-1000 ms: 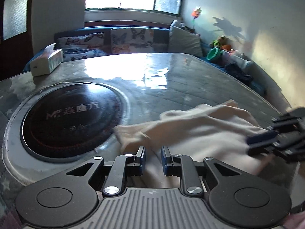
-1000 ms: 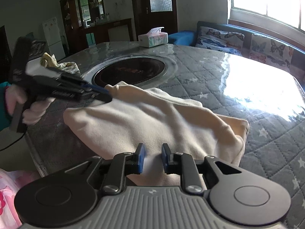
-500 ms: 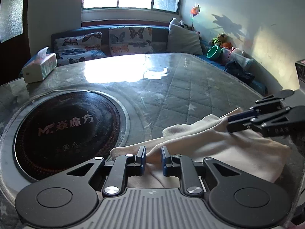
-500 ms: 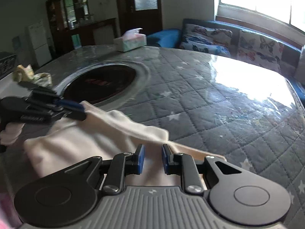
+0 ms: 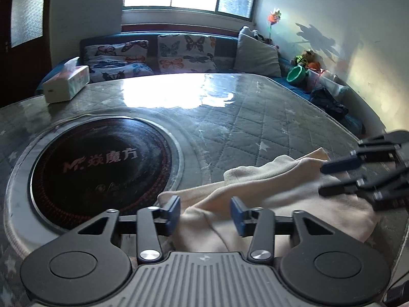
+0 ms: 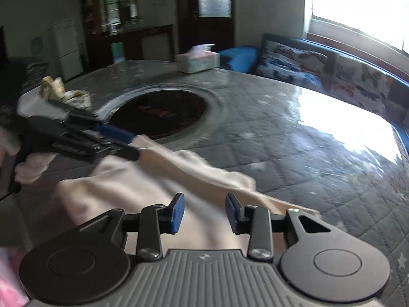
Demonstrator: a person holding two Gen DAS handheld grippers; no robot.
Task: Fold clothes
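cream garment (image 5: 294,194) lying in a low layered heap at the near edge of the quilted table (image 5: 242,128), beside the round inset cooktop (image 5: 99,163). within 0.5 s both the left gripper (image 5: 204,213) and right gripper (image 6: 204,213) went from pinched to spread, releasing the cloth; a fold has probably just been laid, though blur hides its edges.

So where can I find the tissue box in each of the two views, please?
Left wrist view: the tissue box stands at the upper left, on the far edge of the table, in front of the sofa.
Right wrist view: the tissue box is at the upper centre, beyond the round black cooktop.
Shared landmark: the round black cooktop set in the table.
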